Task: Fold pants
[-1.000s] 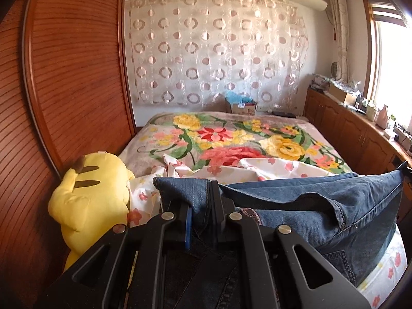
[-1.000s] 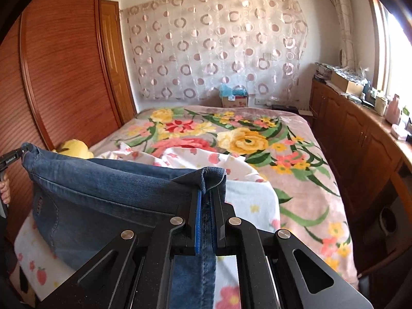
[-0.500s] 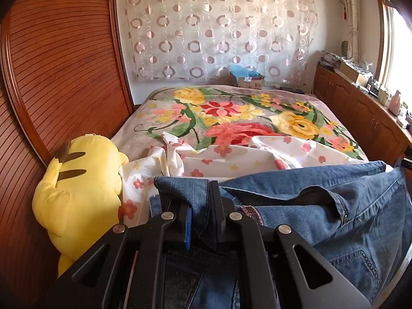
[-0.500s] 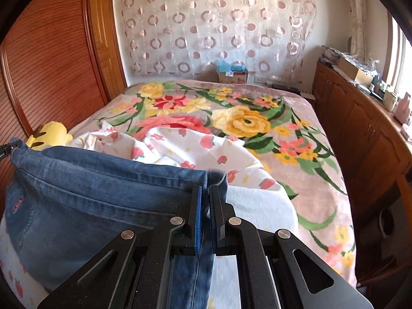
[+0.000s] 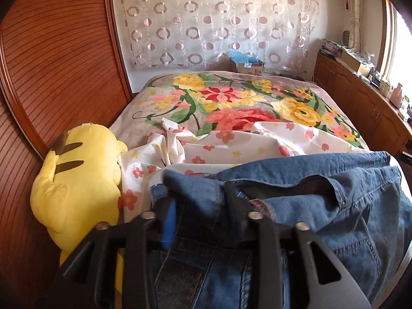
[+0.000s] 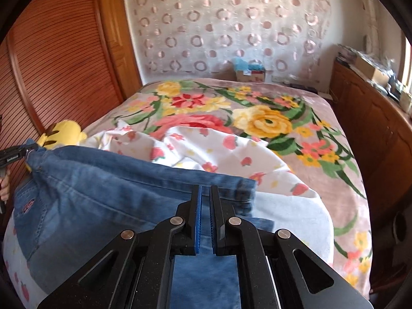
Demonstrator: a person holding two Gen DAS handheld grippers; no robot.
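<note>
Blue denim pants (image 5: 334, 206) lie across the near end of the bed, waistband towards the far side. My left gripper (image 5: 200, 195) has its jaws spread around the left waistband corner, with bunched denim between them. My right gripper (image 6: 204, 193) is shut on the right waistband corner of the pants (image 6: 108, 188), low over the white sheet. The left gripper also shows at the far left edge of the right wrist view (image 6: 15, 154), at the other waistband corner.
A white flowered sheet (image 5: 231, 146) lies crumpled under the pants on a floral blanket (image 6: 270, 123). A yellow plush toy (image 5: 77, 180) sits at the bed's left edge by the wooden wardrobe (image 5: 51, 64). Wooden cabinets (image 6: 373, 134) line the right side.
Both grippers have come down and forward, laying the pants onto the bed. The left gripper's jaws have spread apart on the waistband; the right stays shut.
</note>
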